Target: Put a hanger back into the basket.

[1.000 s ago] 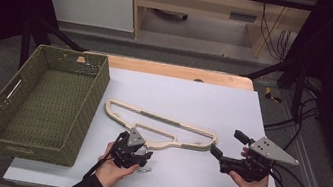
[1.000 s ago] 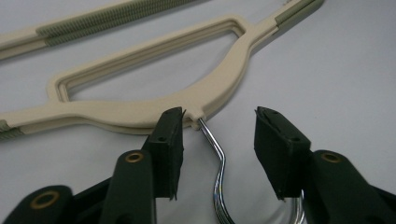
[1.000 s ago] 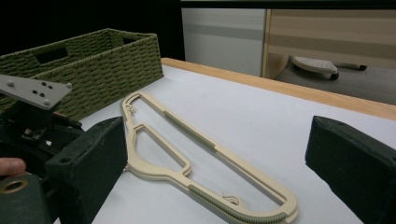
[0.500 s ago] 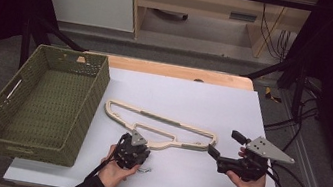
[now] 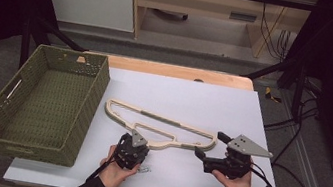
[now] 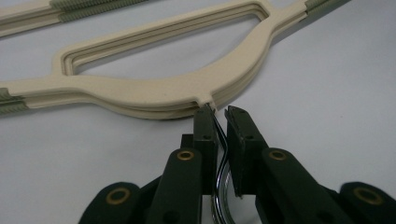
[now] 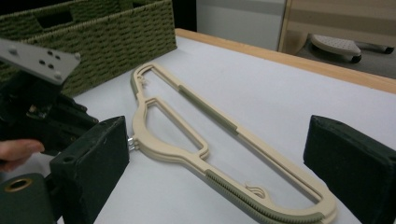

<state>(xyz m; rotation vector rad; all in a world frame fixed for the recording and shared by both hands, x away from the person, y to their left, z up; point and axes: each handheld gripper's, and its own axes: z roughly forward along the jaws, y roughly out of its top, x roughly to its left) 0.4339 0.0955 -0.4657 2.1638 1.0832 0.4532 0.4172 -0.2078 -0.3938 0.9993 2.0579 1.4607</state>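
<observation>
The hangers (image 6: 154, 95) are made of cream plastic with a matt, smooth finish, and ribbed grey-green strips (image 7: 254, 205) of a rubbery look are set into their arms. A glossy, chrome-like metal hook (image 6: 219, 182) is seen between the matt black pads of the left claw (image 6: 219, 112). The right claw (image 7: 224, 163) is faced with dull, dark, slightly grainy pads. The basket (image 5: 36, 103) is woven of rough olive-green fibre. The tabletop (image 5: 193, 103) is covered in a smooth, matt pale-grey surface, edged with light wood (image 5: 178, 71).
</observation>
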